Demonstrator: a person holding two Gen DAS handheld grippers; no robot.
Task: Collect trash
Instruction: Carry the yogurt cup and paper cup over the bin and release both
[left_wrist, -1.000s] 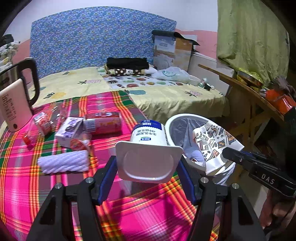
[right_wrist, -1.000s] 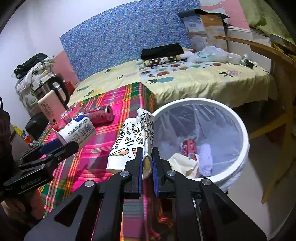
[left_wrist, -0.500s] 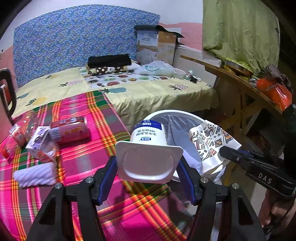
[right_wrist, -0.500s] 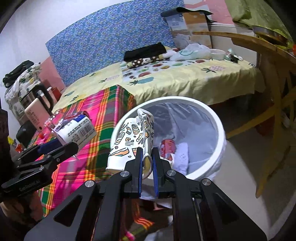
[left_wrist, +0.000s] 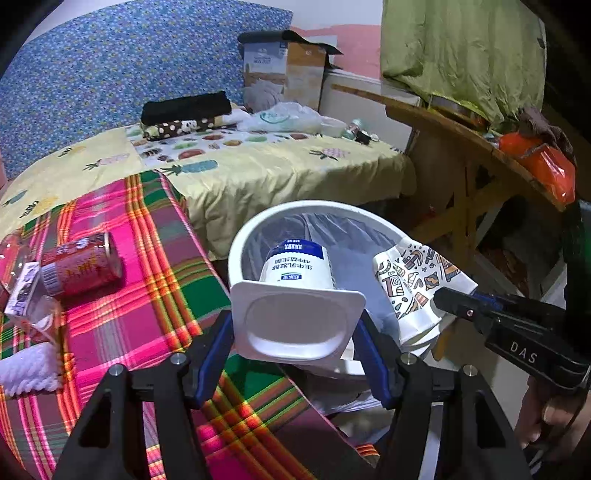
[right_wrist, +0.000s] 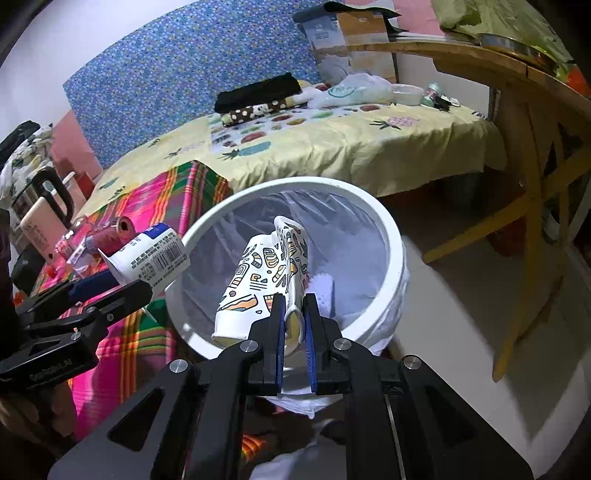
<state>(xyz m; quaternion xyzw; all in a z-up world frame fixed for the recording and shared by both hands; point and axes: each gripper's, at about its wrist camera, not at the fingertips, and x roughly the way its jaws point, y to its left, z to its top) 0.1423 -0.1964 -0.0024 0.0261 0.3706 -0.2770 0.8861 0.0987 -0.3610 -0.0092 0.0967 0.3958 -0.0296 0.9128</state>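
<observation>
The left gripper (left_wrist: 297, 325) is clamped on the flanged rim of a white yogurt cup (left_wrist: 297, 291), held over the near edge of the white trash bin (right_wrist: 395, 251). The right gripper (right_wrist: 294, 325) is pinched nearly closed on a crushed patterned paper cup (right_wrist: 266, 280), suspended above the bin opening. A red can (left_wrist: 79, 267) lies on the plaid tablecloth (left_wrist: 147, 280).
</observation>
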